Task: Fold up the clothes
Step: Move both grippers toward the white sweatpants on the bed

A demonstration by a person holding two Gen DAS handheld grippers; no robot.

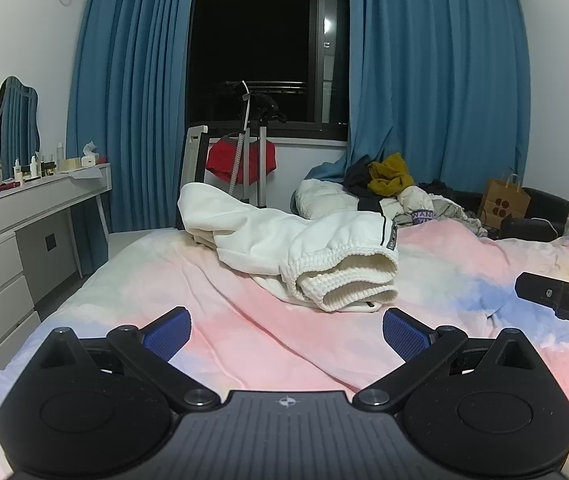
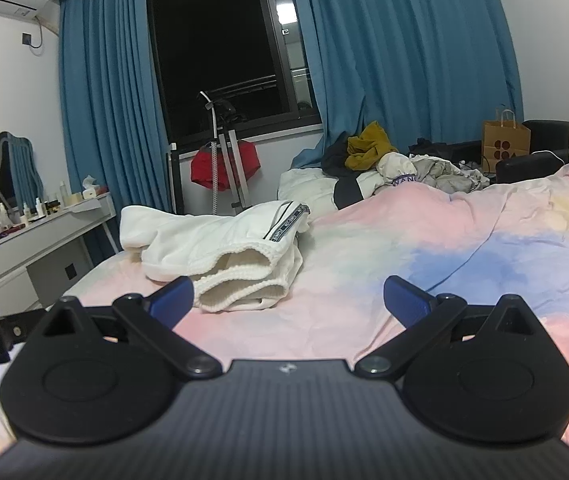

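Both grippers level above the bed

Left gripper [image 1: 286, 334] and right gripper [image 2: 288, 300] gape wide, empty, white trousers [image 1: 304, 248] at frame centre.

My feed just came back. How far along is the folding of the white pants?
Done: nothing clearly. The white pants lie bunched on the bed cover, waistband gaping towards the cameras. In hand: nothing. The left tongs and right tongs are both open, empty and short of the fabric. Left: grasping, spreading and folding the pants, then perhaps the clothes pile behind.
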